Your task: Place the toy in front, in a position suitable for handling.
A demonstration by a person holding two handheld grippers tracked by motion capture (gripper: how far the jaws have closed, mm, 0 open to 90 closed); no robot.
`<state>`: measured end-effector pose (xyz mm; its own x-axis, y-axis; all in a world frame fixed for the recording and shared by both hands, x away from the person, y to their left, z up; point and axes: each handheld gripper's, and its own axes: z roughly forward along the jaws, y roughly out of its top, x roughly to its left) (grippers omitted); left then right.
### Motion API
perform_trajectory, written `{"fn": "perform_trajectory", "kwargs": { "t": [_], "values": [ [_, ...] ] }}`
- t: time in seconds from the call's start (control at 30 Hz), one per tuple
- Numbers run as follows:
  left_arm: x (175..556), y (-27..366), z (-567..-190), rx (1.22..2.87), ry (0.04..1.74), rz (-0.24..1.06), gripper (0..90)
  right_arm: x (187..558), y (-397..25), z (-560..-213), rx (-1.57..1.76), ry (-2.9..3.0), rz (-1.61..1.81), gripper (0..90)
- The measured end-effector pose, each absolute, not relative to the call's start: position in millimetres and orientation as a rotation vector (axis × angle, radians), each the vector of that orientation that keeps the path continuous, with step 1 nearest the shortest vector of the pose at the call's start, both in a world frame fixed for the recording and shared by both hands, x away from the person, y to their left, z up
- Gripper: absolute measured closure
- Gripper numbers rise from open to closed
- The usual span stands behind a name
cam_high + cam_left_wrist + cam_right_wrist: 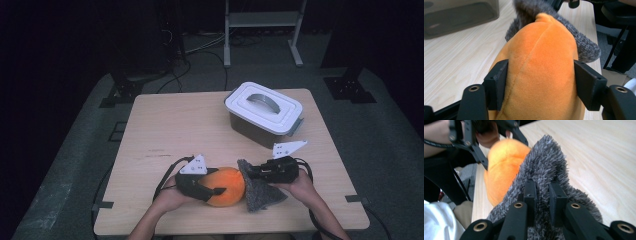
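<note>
You had the left gripper (pixel 540 85) squeezing the soft, light orange plush (pixel 541 62) mid-body while the right gripper (pixel 542 195) pinched a limp grey cloth (pixel 546 160) by a fold

The left matte black two-jaw gripper (pixel 216 191) carries a grey three-cornered plate dotted with small holes, as does the right matte black two-jaw gripper (pixel 248 172). Black cables trail back from both. Seen close, the jaws are flat rectangular blocks on arms with brass-ringed screw holes. The forearms are bare, without sleeves.
</note>
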<state>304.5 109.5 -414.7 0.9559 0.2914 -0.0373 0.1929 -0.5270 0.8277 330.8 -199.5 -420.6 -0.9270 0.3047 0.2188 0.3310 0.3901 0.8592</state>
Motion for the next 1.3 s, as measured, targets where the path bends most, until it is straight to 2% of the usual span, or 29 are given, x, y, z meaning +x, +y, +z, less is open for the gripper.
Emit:
{"fn": "perform_trajectory", "kwargs": {
  "t": [0.17,0.37,0.63,0.77,0.83,0.9,1.0,1.2,1.3],
  "values": [
    [304,110,-403,2.117,0.379,0.141,42.2,320,-192,-396,-0.516,-2.578,-1.763,77.6],
    [303,109,-405,2.152,0.39,0.166,41.9,318,-176,-402,-0.498,-2.622,-1.712,77.6],
    [309,117,-410,2.136,0.374,0.112,23.3,321,-178,-417,-0.527,-2.611,-1.655,77.6],
    [313,123,-411,2.119,0.4,0.076,19.1,322,-180,-420,-0.541,-2.613,-1.649,77.6],
    [314,127,-412,2.109,0.414,0.063,22.9,322,-180,-422,-0.551,-2.623,-1.64,77.5],
    [312,128,-411,2.107,0.397,0.08,35.3,324,-181,-423,-0.563,-2.629,-1.626,77.5],
    [312,127,-409,2.095,0.422,0.107,42.0,324,-182,-418,-0.571,-2.638,-1.642,77.7],
    [308,121,-404,2.078,0.481,0.183,43.4,316,-179,-394,-0.537,-2.615,-1.786,77.8],
    [306,116,-404,2.084,0.466,0.188,42.0,315,-174,-396,-0.534,-2.638,-1.765,77.6]
  ]
}}
